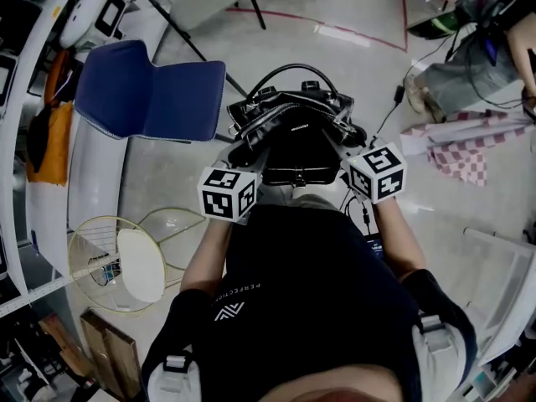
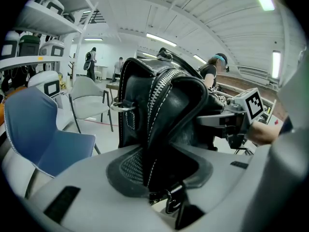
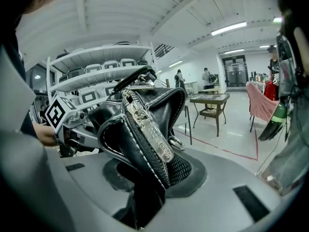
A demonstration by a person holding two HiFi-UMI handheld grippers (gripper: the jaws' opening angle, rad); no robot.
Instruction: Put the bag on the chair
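Gripped at both ends, left tool (image 2: 159, 170) and right tool (image 3: 149, 175) each clamped on it: bag (image 1: 293, 136), held up just right of chair (image 1: 146, 90). Long axis spanning tool to tool. Left tool nearer chair, so leftward carry likely.

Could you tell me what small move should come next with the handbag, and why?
Probably swing the black handbag left toward the blue chair: the left gripper and right gripper both clamp it in the air, and the chair stands off to its left.
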